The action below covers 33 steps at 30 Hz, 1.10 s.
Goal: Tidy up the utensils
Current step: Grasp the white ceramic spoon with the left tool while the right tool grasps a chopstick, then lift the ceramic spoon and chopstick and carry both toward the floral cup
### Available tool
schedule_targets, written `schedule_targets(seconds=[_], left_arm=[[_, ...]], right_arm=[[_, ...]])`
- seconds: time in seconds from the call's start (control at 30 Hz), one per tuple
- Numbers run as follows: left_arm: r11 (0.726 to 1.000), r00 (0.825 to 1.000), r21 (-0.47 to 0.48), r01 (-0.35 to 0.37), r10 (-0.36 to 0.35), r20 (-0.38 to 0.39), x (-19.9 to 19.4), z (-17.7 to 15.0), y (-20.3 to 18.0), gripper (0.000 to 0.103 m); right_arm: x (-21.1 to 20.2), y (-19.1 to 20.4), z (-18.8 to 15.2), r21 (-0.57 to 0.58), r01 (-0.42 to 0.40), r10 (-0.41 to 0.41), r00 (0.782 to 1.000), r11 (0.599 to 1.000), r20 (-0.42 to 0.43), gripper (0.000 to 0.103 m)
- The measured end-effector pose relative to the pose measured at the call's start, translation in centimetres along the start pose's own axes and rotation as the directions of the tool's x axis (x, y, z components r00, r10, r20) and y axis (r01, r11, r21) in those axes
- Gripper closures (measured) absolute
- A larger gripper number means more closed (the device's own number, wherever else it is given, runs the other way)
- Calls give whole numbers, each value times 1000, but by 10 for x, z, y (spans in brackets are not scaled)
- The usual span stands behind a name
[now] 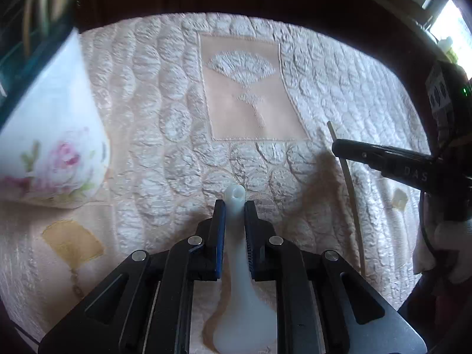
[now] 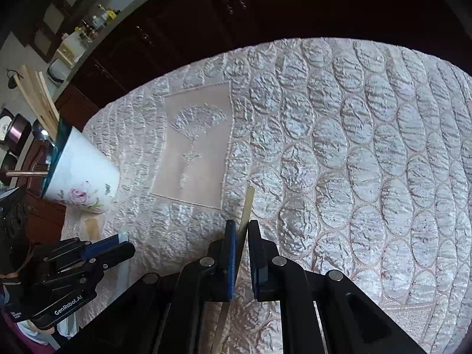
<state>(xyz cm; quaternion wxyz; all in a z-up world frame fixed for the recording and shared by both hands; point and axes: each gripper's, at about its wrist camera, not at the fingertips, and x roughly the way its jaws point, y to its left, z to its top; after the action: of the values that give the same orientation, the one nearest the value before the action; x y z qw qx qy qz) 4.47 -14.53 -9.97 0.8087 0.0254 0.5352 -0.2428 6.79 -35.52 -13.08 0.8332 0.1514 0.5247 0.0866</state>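
— Left gripper (image 1: 234, 206) first: what has it got?
— Its jaws are drawn in against the handle of a white plastic spoon (image 1: 236, 280). The handle's holed end pokes out past the fingertips, and the bowl lies back under the gripper on the quilted tablecloth (image 1: 339, 88).
— And the right gripper (image 2: 242, 230)?
— Closed down on a pale, thin chopstick (image 2: 247, 203). The stick runs between the blue pads at a slant, its tip sticking out ahead over the cloth, the rest trailing back beneath the gripper. Whether both pads press it I cannot quite tell; the gap is very narrow.
— Where do the two sit against each other?
— From the left wrist view the right gripper comes in from the right edge, with the chopstick crossing under its tip. They are near but apart.
— Anything else on the table?
— A white holder cup (image 2: 82, 171) with a pink rose print stands at the far left, with wooden sticks (image 2: 38, 97) and a metal spoon (image 2: 41, 134) in it.
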Motion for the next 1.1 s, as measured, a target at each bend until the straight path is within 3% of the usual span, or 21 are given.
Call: schedule_targets(seconds=[0.3, 0.43, 0.5, 0.6, 0.7, 0.77, 0.83, 0.87, 1.1], left_arm=[[1000, 992, 8, -15, 14, 124, -62, -5, 5, 91], [1000, 991, 8, -29, 27, 134, -79, -10, 8, 92], [1000, 990, -10, -23, 25, 136, -81, -12, 12, 92], [1000, 990, -26, -14, 17, 138, -84, -16, 13, 92], [1000, 990, -27, -7, 11, 142, -90, -20, 12, 92], [1000, 990, -26, -7, 11, 143, -93, -22, 11, 92], [1000, 990, -23, -11, 14, 143, -97, -24, 11, 92], [1000, 989, -21, -13, 16, 145, -99, -24, 10, 92], [999, 984, -27, -17, 22, 175, -118, -28, 16, 92]], right_arm=[[-53, 28, -6, -62, -39, 45, 994, 997, 95, 96], [-61, 28, -6, -69, -2, 8, 995, 998, 100, 96], [-53, 19, -5, -42, 9, -6, 997, 999, 71, 95], [-26, 12, -5, -37, 54, -54, 998, 998, 11, 79], [5, 6, 0, -27, 59, -60, 997, 998, -45, 79], [27, 4, 4, -22, 72, -73, 995, 997, -72, 82], [32, 4, 6, -22, 88, -89, 995, 996, -48, 95], [31, 6, 7, -30, 79, -81, 995, 996, -64, 96], [-31, 22, -2, -75, 11, -8, 999, 997, 43, 98]])
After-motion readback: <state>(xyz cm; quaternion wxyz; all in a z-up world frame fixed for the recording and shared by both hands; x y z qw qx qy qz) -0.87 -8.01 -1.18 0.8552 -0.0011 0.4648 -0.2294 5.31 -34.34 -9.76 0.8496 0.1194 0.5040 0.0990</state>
